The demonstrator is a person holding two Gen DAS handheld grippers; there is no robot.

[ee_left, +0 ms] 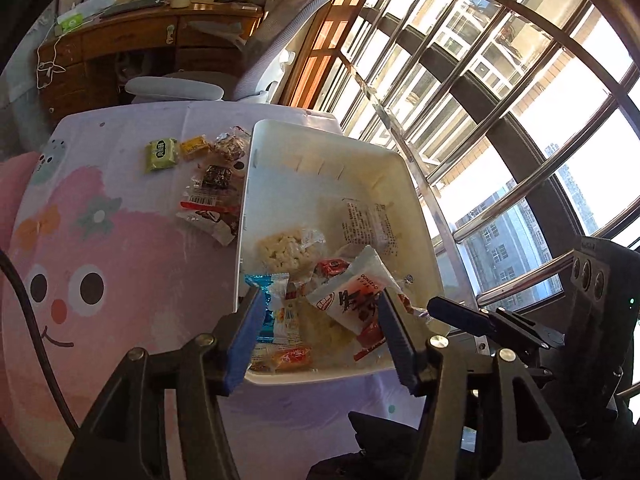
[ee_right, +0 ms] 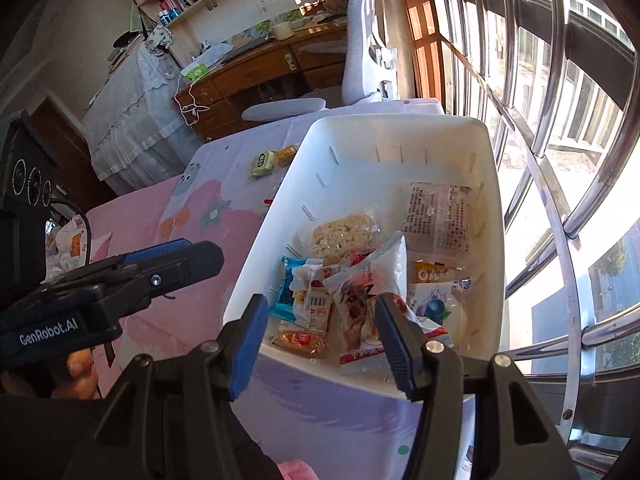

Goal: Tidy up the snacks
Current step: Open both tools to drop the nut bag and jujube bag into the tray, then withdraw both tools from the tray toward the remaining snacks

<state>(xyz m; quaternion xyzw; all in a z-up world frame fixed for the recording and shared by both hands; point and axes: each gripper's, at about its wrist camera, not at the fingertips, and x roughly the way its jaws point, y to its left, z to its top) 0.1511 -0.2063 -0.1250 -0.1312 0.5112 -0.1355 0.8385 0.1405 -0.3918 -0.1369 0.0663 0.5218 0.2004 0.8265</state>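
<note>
Jaws of both grippers gape, holding nothing, above the bin [ee_left: 256,168], snacks [ee_left: 280,252] overlapping inside.

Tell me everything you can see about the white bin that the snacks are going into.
The white bin is a rectangular open-topped tub, seemingly plastic, with rounded corners, tall smooth walls and short slits in them. It sits upright on the pink and lilac cartoon tablecloth, beside the window bars. Wrapped snacks are heaped in its near half; four or so more lie on the cloth along its far-left side.

Both wrist cameras are looking steeply down, close over the white bin [ee_left: 416,208] [ee_right: 490,184]. They are sharing the bin, the tablecloth [ee_left: 104,248] [ee_right: 224,224] and the windows [ee_left: 520,92] [ee_right: 560,120].
</note>
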